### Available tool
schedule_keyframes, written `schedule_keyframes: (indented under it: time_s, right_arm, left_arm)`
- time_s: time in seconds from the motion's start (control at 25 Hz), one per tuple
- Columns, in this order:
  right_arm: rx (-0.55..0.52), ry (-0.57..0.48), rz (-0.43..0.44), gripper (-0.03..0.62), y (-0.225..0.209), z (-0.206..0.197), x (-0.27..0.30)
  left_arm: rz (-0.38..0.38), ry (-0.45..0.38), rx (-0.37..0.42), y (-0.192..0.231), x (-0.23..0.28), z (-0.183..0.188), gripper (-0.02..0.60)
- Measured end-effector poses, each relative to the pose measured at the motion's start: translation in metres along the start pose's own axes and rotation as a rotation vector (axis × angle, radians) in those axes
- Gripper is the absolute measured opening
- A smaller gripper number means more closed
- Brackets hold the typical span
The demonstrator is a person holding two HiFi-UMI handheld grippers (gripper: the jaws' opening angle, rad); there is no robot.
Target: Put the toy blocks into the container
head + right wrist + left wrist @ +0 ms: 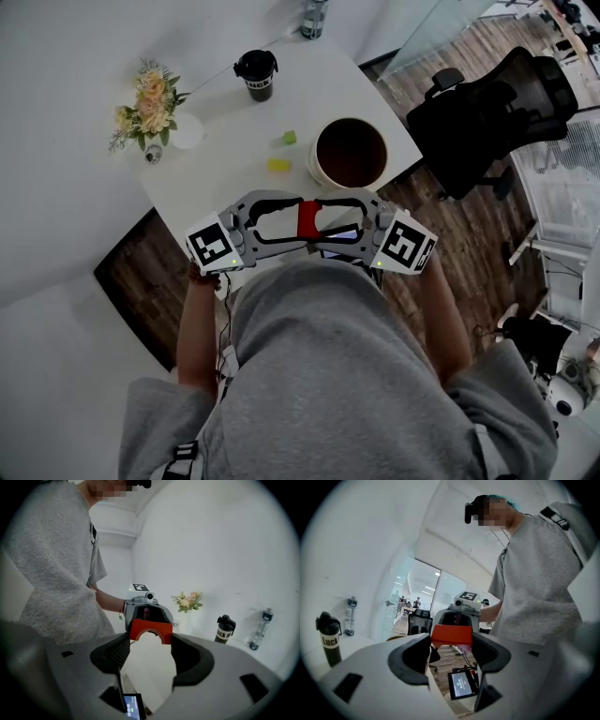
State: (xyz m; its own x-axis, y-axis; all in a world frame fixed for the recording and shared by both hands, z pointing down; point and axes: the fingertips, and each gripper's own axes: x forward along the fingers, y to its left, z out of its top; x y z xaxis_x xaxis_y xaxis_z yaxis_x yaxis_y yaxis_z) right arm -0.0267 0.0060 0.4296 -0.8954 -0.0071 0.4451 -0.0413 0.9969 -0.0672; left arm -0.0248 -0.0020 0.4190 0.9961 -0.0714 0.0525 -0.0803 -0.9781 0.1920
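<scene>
Tongs [307, 221], red block [308, 214] over white table [230, 141]

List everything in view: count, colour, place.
table: one, white, centre.
container: one, white, dark inside, table's right edge.
red block: one, red, held at table's near edge.
yellow block: one, yellow, left of container.
green block: one, green, beyond yellow block.
cup: one, black, table's far side.
bottle: one, clear, far edge.
flowers: one bunch, cream, table's left corner.
chair: one, black, right of table.
person: one, grey top, near side.
left hand-held gripper: one, white, shut on red block.
right hand-held gripper: one, white, shut on red block.
</scene>
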Motion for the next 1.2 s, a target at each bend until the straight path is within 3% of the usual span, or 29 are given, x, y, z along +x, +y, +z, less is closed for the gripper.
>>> schedule_keyframes:
  time_s: [0.2,0.44,0.68,0.92,1.2]
  right_arm:
    - [-0.048,0.050,-0.107,0.278,-0.024,-0.007,-0.010]
    - [0.008,0.075,-0.338,0.278,-0.071,-0.023,-0.033]
    - [0.101,0.120,-0.548,0.278,-0.113,-0.045,-0.056]
    - [0.240,0.138,-0.738,0.278,-0.143,-0.072,-0.075]
    - [0.267,0.174,-0.800,0.278,-0.151,-0.081,-0.080]
  left_arm:
    - [0.145,0.013,0.000,0.027,-0.009,-0.010,0.281]
    - [0.415,0.163,0.055,0.069,-0.019,-0.043,0.270]
    - [0.594,0.162,-0.004,0.092,-0.034,-0.058,0.234]
    - [0.837,0.262,0.005,0.113,-0.057,-0.079,0.145]
    - [0.960,0.183,-0.066,0.123,-0.077,-0.081,0.022]
